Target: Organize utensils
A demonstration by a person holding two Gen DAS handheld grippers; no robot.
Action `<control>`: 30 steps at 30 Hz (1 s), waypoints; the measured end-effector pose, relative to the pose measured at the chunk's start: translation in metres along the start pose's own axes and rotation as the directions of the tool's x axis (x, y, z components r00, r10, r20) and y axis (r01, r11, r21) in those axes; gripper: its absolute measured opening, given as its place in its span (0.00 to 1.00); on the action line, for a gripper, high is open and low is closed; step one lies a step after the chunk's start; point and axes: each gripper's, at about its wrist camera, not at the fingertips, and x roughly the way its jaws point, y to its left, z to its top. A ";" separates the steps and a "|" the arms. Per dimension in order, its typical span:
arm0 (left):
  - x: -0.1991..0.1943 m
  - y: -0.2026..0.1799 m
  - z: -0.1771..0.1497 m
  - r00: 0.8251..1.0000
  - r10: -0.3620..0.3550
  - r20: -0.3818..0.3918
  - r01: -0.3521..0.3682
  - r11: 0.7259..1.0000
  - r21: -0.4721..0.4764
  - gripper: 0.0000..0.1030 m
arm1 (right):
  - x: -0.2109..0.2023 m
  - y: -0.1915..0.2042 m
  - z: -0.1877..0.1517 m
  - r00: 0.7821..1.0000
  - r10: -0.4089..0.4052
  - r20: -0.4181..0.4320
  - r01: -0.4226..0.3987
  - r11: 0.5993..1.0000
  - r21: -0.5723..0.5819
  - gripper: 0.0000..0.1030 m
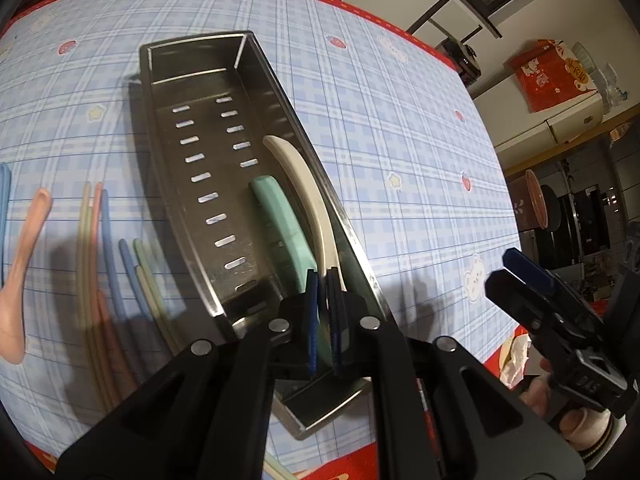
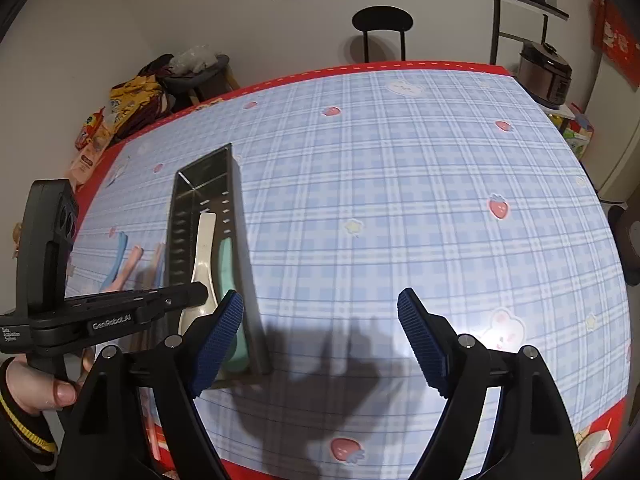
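- A perforated stainless-steel utensil tray [image 1: 192,184] lies lengthwise on the table, which is covered by a blue plaid tablecloth [image 1: 400,160] with strawberry and bear prints
- Inside the tray, along its right wall, a cream spoon [image 1: 304,184] and a mint-green spoon [image 1: 284,224] lie side by side
- The left gripper [image 1: 323,280] sits over the tray's near end, pads pressed nearly together on the cream spoon's near end, which shows pale between the pads
- Left of the tray, on the cloth, lie loose chopsticks [image 1: 96,248] in green, pink and blue, a pink spoon [image 1: 20,272] and, at the picture's left edge, part of a blue utensil [image 1: 3,200]
- The right gripper [image 2: 320,320] hangs over bare cloth just right of the tray, its jaws spread wide with nothing between them
- A hand [image 2: 36,388] in a dark sleeve with a yellow stripe holds the left gripper's handle
- A black stool [image 2: 382,24] stands beyond the table's far edge
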 end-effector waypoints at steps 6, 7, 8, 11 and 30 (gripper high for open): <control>0.014 -0.004 -0.001 0.999 0.027 -0.017 -0.028 1.000 -0.007 0.09 | -0.005 -0.008 -0.002 1.000 -0.012 0.002 0.012 1.000 0.008 0.76; 0.016 -0.004 -0.001 0.999 0.032 -0.019 -0.033 0.999 -0.010 0.09 | -0.006 -0.008 -0.003 1.000 -0.013 0.002 0.013 1.000 0.009 0.76; 0.018 -0.005 -0.002 0.999 0.033 -0.022 -0.033 0.999 -0.012 0.09 | -0.006 -0.009 -0.005 1.000 -0.014 0.002 0.014 1.000 0.011 0.76; 0.022 -0.005 -0.003 0.999 0.037 -0.029 -0.038 0.999 -0.010 0.09 | -0.008 -0.012 -0.008 1.000 -0.015 -0.004 0.015 1.000 0.020 0.76; -0.116 0.015 -0.015 0.944 0.201 0.262 -0.249 0.954 0.166 0.93 | -0.030 0.028 -0.016 0.998 -0.045 0.050 0.043 0.998 0.043 0.94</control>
